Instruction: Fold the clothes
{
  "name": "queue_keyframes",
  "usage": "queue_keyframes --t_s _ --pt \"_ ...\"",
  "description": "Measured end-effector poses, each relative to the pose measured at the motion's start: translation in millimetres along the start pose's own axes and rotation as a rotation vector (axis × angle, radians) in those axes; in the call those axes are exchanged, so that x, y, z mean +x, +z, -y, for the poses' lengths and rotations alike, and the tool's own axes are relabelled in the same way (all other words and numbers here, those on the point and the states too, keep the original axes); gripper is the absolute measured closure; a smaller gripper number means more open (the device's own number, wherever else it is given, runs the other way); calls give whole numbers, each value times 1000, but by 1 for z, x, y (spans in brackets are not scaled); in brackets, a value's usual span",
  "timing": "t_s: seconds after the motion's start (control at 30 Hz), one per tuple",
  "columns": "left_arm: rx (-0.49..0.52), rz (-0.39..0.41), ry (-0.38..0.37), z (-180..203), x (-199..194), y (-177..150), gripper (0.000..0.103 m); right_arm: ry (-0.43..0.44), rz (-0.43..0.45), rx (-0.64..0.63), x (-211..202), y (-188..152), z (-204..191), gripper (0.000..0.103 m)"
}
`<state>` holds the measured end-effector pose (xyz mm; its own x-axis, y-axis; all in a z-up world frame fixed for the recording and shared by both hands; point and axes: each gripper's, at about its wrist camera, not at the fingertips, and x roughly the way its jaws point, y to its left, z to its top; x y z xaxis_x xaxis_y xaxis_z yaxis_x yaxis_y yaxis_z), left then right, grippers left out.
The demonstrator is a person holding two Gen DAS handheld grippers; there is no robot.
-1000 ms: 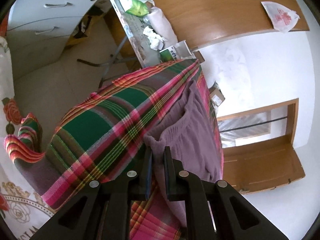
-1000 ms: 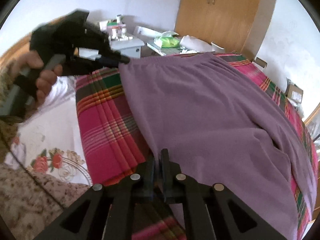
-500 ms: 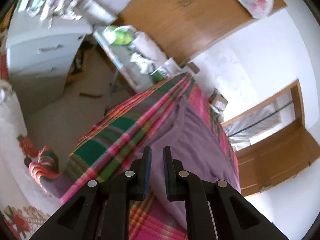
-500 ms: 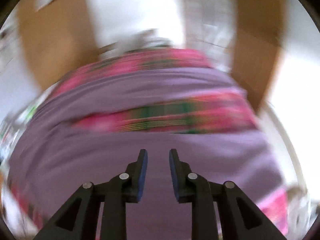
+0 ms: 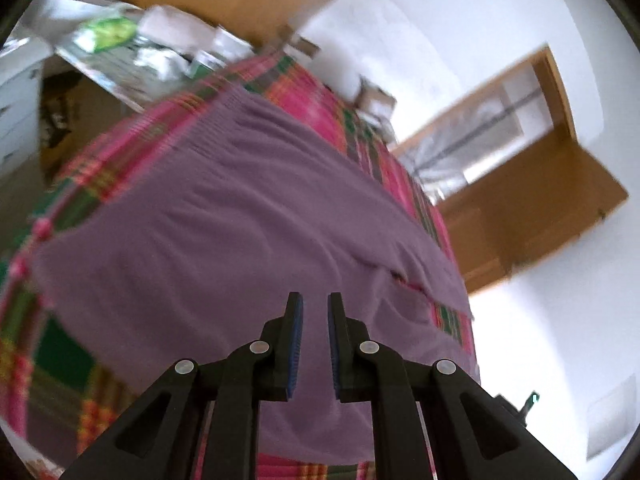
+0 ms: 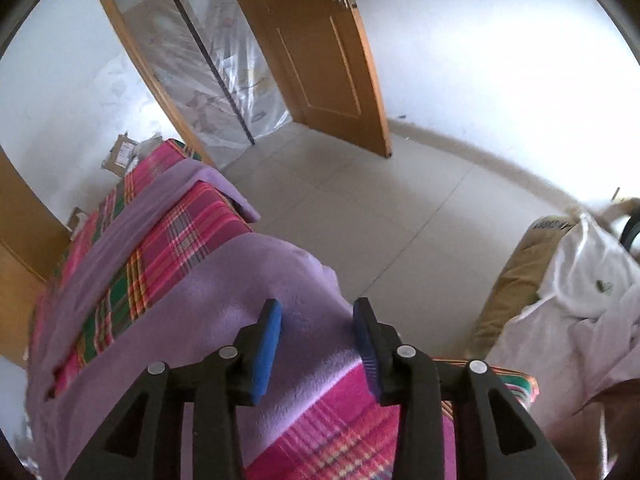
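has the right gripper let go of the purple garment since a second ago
Yes. The right gripper was pinched on the purple garment then; now its jaws stand open above a leg end, swung round to face the wooden door.

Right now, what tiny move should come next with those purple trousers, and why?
Probably lower the right hand-held gripper and close it on the nearer trouser leg. Its jaws stand open above the leg's end, holding nothing, and both legs of the purple trousers lie unfolded.
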<state>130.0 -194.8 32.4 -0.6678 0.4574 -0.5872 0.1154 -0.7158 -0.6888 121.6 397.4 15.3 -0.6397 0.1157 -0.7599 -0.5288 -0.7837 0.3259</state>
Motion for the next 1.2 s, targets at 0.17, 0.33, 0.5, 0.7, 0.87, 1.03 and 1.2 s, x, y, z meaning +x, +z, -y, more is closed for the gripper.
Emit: queue_keyframes --t_s 0.17,0.33,0.5,0.7,0.87,1.03,1.2 --pt "35 -89 -5 14 33 -9 91 8 16 -14 -3 0 2 80" --pt "41 -154 -9 21 59 -15 91 -25 70 -86 -19 -5 -4 99" --pt "25 -150 17 12 64 -14 91 -61 124 -70 -40 -2 8 99" --pt "-30 -143 -2 -6 63 -19 89 -105 38 -64 -19 0 9 95" --pt "-15 -151 13 -5 61 -17 89 -189 133 -147 -39 0 -19 95" --pt "32 -139 -15 9 61 -14 89 47 150 -324 -53 -2 -94 82" --pt "113 -196 -78 27 71 -23 89 389 -141 -575 -7 -33 -186 82"
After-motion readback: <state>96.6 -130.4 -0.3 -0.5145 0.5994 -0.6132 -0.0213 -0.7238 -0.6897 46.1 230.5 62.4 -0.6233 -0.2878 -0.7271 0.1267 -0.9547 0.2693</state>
